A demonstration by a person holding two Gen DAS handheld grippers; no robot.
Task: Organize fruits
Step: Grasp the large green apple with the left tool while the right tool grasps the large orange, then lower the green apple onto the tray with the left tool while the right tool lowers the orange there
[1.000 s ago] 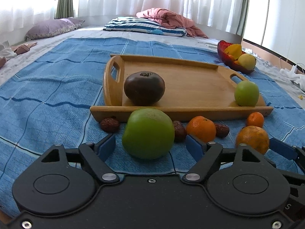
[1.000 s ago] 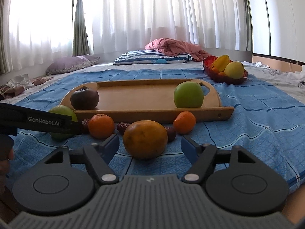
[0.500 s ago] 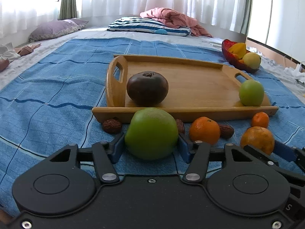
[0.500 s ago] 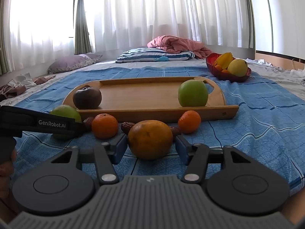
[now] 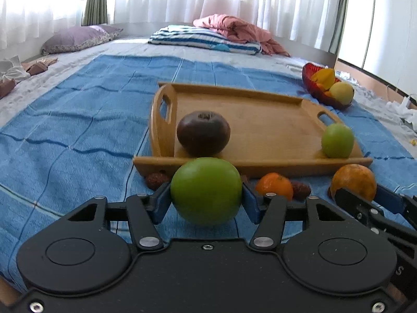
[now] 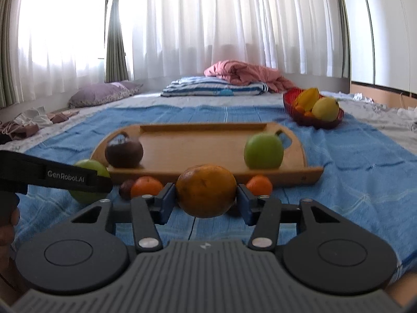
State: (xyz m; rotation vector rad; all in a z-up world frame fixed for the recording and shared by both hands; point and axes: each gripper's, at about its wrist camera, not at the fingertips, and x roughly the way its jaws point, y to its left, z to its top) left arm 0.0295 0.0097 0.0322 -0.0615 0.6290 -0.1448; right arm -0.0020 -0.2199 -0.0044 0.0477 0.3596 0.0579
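My left gripper (image 5: 206,199) is shut on a large green apple (image 5: 206,190), its blue pads pressed on both sides, just in front of the wooden tray (image 5: 260,114). My right gripper (image 6: 206,198) has a big orange (image 6: 206,190) between its pads; the jaws are still closing and touch the fruit on both sides. On the tray sit a dark brown fruit (image 5: 203,133) at the left and a smaller green apple (image 5: 337,140) at the right. Two tangerines (image 6: 146,186) (image 6: 259,185) and dark dried fruits (image 5: 156,180) lie on the blue blanket (image 5: 78,135) along the tray's near edge.
A red bowl (image 5: 320,91) with yellow fruit stands beyond the tray's right end. Folded bedding (image 5: 203,39) and a purple pillow (image 5: 75,39) lie at the back under the curtains. A hand (image 6: 7,224) holds the left gripper at the left edge of the right wrist view.
Both grippers' jaws have closed from wide apart onto their fruits, the left on the green apple, the right on the big orange. Neither hand has shifted much.
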